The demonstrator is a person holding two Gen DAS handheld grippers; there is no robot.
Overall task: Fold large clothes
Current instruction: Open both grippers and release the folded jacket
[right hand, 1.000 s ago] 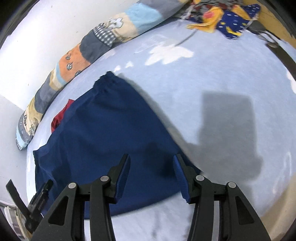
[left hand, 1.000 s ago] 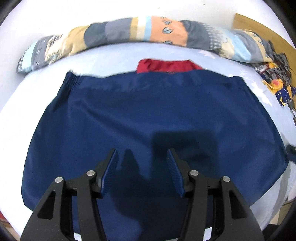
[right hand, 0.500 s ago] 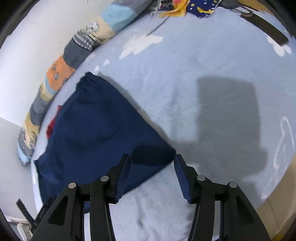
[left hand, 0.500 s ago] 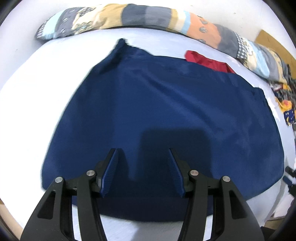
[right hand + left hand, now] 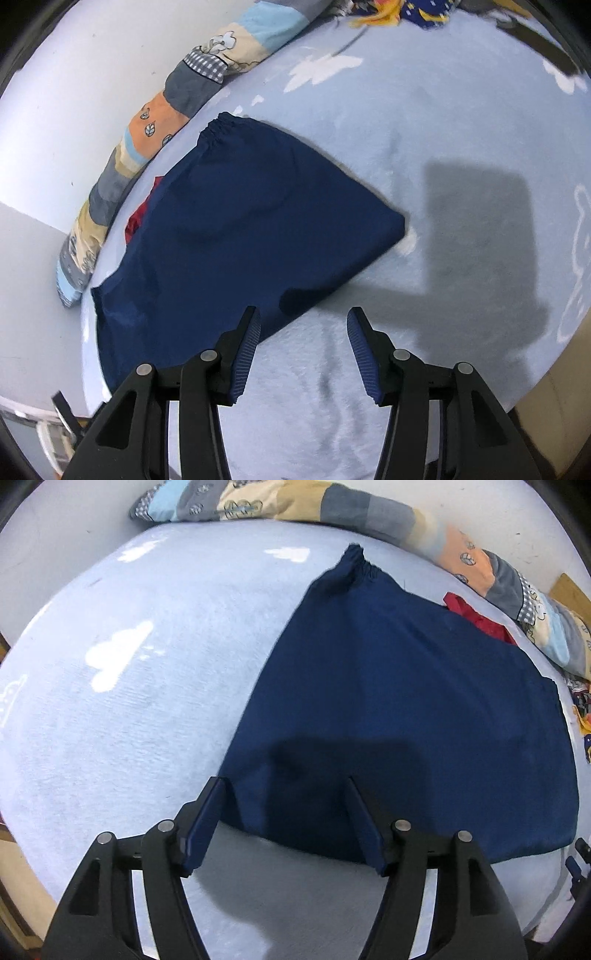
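Note:
A large navy blue garment (image 5: 406,701) with an elastic waistband lies flat on the light blue bed sheet (image 5: 129,683). It also shows in the right wrist view (image 5: 240,229). My left gripper (image 5: 284,805) is open and empty, hovering over the garment's near left corner. My right gripper (image 5: 303,332) is open and empty, just off the garment's near edge, with its left finger over the cloth and its right finger over bare sheet.
A long patchwork bolster (image 5: 369,517) lies along the wall behind the garment, also in the right wrist view (image 5: 155,122). A red cloth (image 5: 476,620) peeks out past the waistband. A pile of patterned clothes (image 5: 402,11) lies at the bed's far right.
My left gripper has swung left toward the garment's near left corner. My right gripper has drawn back toward the near edge, so more bare sheet shows under it.

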